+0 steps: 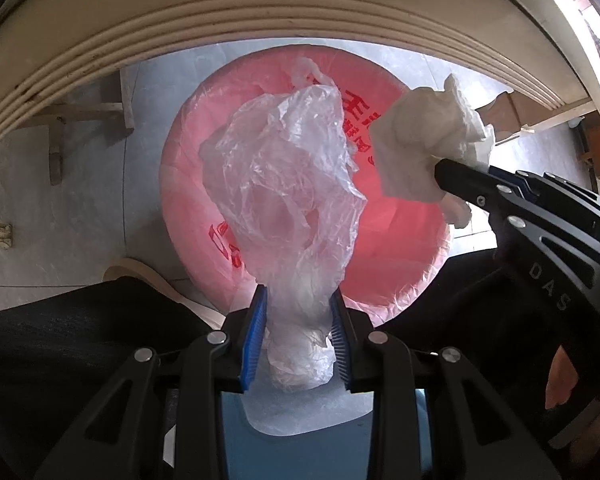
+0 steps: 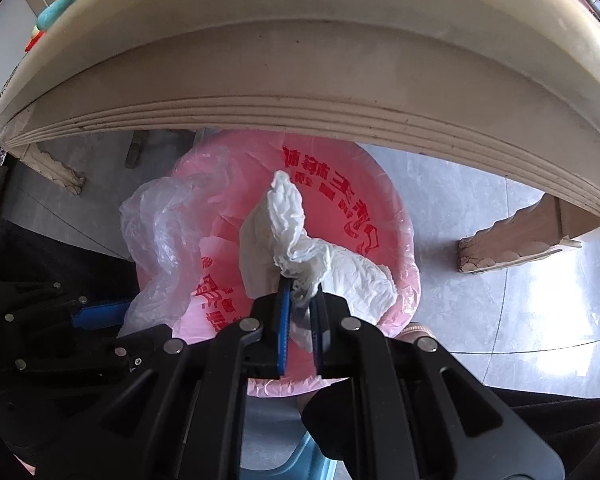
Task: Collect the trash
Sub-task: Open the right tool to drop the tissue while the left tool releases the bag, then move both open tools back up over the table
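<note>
Bin: round trash can (image 1: 188,184) lined w/ a pink bag w/ red print, sits on grey floor tiles (image 2: 480,208) right by the cream table edge (image 2: 300,92).
Left claw: left gripper (image 1: 300,300) points straight down, blue pads clamped on a crumpled clear plastic bag (image 1: 284,184) that hangs over the bin mouth.
Right claw: right gripper (image 2: 302,292) squeezed tight on a scrunched white paper towel (image 2: 340,268), also above the bin, beside the plastic bag, not touching afaict.
Person: dark sleeve (image 1: 60,340) near bottom-left of left view.
</note>
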The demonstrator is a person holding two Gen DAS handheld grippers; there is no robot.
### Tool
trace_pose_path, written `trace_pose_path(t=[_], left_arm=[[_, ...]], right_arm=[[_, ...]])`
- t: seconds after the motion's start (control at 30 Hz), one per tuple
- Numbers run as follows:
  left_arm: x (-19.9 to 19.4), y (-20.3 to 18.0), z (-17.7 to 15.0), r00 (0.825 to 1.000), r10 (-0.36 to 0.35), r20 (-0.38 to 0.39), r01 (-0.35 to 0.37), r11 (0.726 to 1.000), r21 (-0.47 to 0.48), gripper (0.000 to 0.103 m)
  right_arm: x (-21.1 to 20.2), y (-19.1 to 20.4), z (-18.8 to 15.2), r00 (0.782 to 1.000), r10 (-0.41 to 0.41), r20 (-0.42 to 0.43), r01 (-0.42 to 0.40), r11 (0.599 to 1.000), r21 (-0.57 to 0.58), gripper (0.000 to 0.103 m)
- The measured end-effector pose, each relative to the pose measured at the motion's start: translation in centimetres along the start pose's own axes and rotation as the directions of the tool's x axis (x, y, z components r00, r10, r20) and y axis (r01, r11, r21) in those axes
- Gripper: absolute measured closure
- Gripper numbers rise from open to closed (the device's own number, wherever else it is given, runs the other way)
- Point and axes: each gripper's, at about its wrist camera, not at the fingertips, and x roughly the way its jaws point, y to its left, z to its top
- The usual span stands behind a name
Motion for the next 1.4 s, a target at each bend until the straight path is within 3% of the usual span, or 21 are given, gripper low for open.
trace_pose_path(t=[0.57, 0.63, 0.7, 0.77, 0.93, 1.0, 1.13, 1.4], left_arm=[[0.4, 1.1, 1.1, 0.999, -0.052, -0.005, 0.051, 0.996, -0.067, 0.072], [0.2, 1.0, 1.3, 0.999, -0.052, 0.007, 0.052, 0.997, -0.065, 0.071], [0.0, 1.0, 1.3, 0.999, -0.046, 0.012, 0.047, 0.997, -0.063, 0.065], [0.0, 1.2, 1.4, 0.999, -0.042, 0.016, 0.043, 0.996, -0.074, 0.063], [-0.4, 1.6, 1.5, 0.999, -0.036, 0.034, 0.039, 0.994, -0.098, 0.052], [-0.7, 1.7, 1.6, 0.998, -0.029, 0.052, 0.035, 0.994, -0.106, 0.04], [-1.5, 1.9, 1.8, 0.995, -0.018, 0.095, 0.03, 0.992, -0.126, 0.028], [-3.2, 2.2, 1.3, 0.987, 0.03, 0.158, -0.01, 0.992, -0.125, 0.027]], right_arm=[[0.9, 0.5, 0.4, 1.0, 0.003, 0.008, -0.002, 1.0, -0.021, 0.093], [0.7, 0.5, 0.4, 1.0, 0.004, 0.019, -0.004, 1.0, -0.024, 0.088], [0.4, 0.4, 0.4, 0.999, -0.001, 0.039, 0.002, 1.0, -0.021, 0.057], [0.0, 0.3, 0.4, 0.998, -0.003, 0.07, 0.004, 1.0, -0.013, 0.04], [-0.8, -0.2, 0.8, 0.994, 0.008, 0.111, -0.008, 1.0, 0.004, 0.031], [-0.8, -0.4, 0.9, 0.994, 0.014, 0.11, -0.016, 1.0, 0.015, 0.03], [-1.1, -1.2, 1.1, 0.993, 0.031, 0.117, -0.037, 0.998, 0.048, 0.029], [-3.0, -2.0, 1.0, 0.985, 0.006, 0.175, -0.02, 0.997, 0.077, 0.027]])
